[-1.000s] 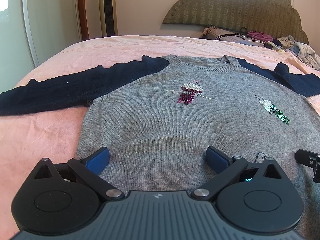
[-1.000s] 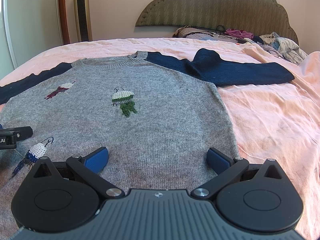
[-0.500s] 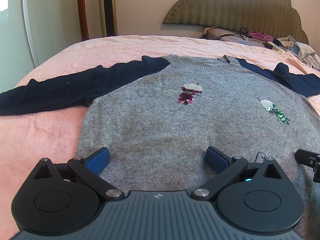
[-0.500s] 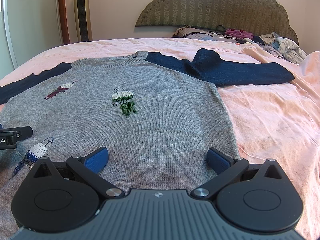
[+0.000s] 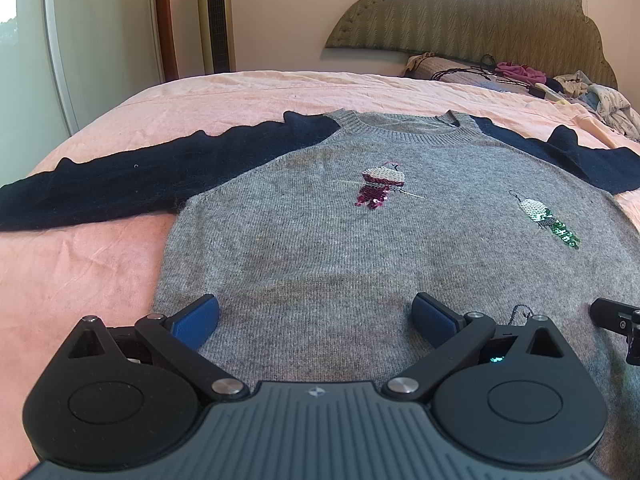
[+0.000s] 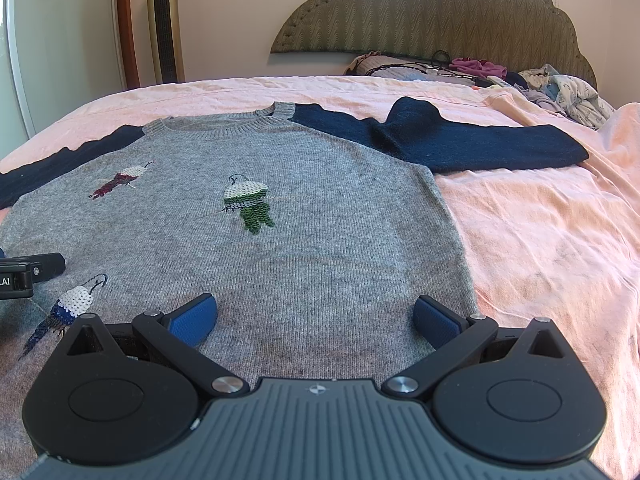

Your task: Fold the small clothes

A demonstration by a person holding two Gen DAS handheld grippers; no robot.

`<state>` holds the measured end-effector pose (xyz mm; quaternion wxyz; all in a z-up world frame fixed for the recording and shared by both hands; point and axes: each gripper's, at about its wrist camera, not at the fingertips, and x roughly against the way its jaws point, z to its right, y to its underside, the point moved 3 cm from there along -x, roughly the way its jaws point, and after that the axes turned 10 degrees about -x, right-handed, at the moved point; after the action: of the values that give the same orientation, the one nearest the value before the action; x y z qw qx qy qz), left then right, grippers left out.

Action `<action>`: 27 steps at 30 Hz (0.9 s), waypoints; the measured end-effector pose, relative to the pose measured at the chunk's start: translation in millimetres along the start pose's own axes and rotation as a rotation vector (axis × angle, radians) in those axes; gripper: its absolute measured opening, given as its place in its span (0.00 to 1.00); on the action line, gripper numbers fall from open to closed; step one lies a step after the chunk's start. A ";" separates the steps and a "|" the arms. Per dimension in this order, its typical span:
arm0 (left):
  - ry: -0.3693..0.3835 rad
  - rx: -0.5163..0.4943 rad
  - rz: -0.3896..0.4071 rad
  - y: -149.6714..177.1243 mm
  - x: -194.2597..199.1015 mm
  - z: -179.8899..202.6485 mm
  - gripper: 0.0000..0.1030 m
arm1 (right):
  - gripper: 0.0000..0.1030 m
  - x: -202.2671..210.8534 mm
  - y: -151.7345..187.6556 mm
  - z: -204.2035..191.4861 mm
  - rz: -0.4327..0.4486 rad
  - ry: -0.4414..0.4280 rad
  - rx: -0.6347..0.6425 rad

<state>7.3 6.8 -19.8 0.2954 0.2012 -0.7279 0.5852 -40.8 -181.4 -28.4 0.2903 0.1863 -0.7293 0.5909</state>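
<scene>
Grey sweater [image 5: 320, 248] lies flat beneath both grippers' fingers [image 5: 196, 316] [image 6: 434, 316] — spread wide, holding nothing.

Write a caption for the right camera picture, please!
Open right claw above a grey sweater on a pink bed.

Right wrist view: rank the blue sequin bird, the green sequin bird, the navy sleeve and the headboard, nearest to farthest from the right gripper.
From the right gripper:
1. Blue sequin bird, low left on the grey sweater.
2. Green sequin bird, mid-chest.
3. Navy sleeve, stretched out right.
4. Headboard, against the far wall.
</scene>
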 end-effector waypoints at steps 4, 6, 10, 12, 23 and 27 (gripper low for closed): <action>0.000 0.000 0.000 0.0 0.0 0.0 1.00 | 1.00 0.0 -0.1 0.1 0.000 0.000 0.000; 0.000 0.000 0.000 0.0 0.0 0.0 1.00 | 1.00 0.0 -0.1 0.0 0.000 0.000 0.000; 0.000 0.000 0.000 0.0 0.0 0.0 1.00 | 1.00 -0.5 -0.7 0.2 -0.006 0.000 0.001; 0.001 0.000 0.000 0.0 0.0 0.0 1.00 | 1.00 -0.7 -2.6 -0.4 -0.020 -0.001 0.006; 0.000 0.000 0.000 0.0 0.1 0.2 1.00 | 1.00 0.4 -137.6 166.5 0.111 -0.274 -0.451; 0.000 0.001 0.000 0.1 0.1 0.2 1.00 | 1.00 -43.7 -163.1 297.3 0.164 -0.191 -0.906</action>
<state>7.2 6.6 -19.8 0.2954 0.2012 -0.7276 0.5855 32.4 -510.8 26.9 0.2264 0.0361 -0.9495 0.2140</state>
